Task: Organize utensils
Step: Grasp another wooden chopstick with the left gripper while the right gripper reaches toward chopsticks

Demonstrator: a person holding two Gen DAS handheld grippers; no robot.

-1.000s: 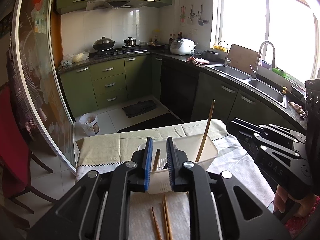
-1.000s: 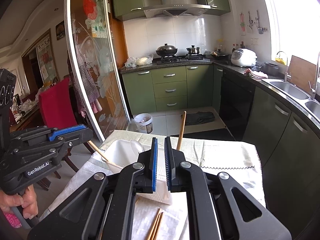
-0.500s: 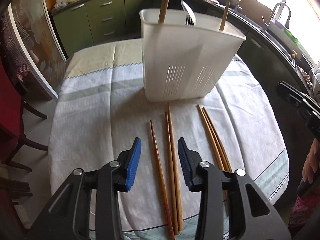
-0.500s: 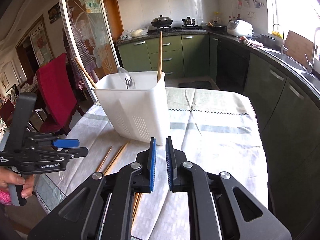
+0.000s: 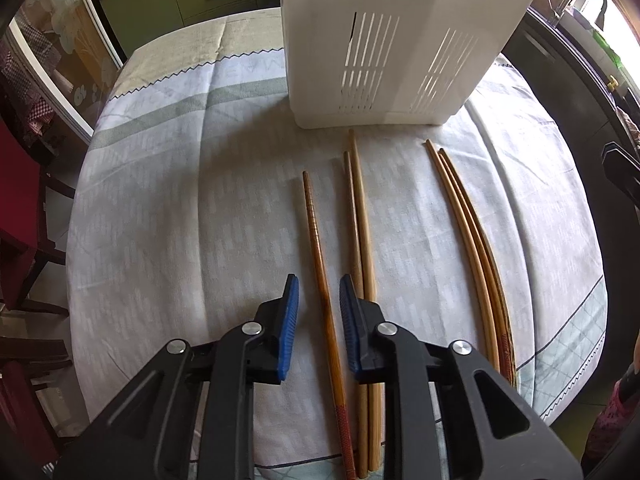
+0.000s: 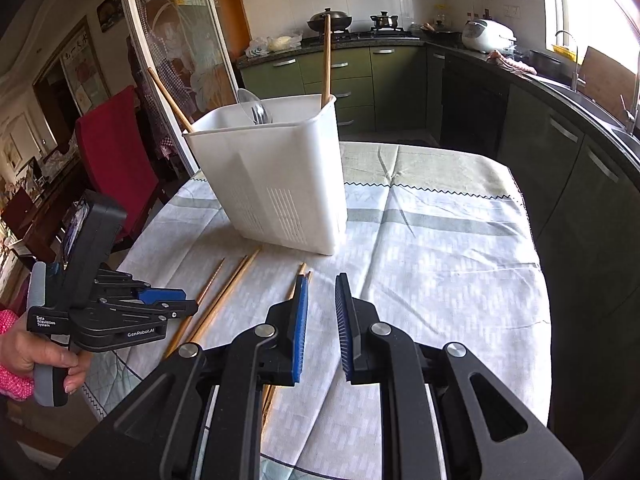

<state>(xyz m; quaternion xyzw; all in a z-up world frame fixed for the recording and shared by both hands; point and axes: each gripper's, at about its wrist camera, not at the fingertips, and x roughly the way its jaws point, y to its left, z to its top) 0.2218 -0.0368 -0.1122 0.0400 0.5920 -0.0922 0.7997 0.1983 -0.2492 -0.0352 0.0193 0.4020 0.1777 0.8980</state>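
A white slotted utensil caddy (image 5: 400,40) is standing on the cloth-covered table (image 5: 160,200), and just in front of it the loose chopsticks are lying side by side. The left gripper (image 5: 319,298) is closing its jaws around the dark ridged chopstick (image 5: 316,240), pads not yet pressing, while the right gripper (image 6: 321,292) is hovering narrowly parted and empty. Being light, stiff and prone to rolling, that chopstick probably wants pinching mid-shaft.
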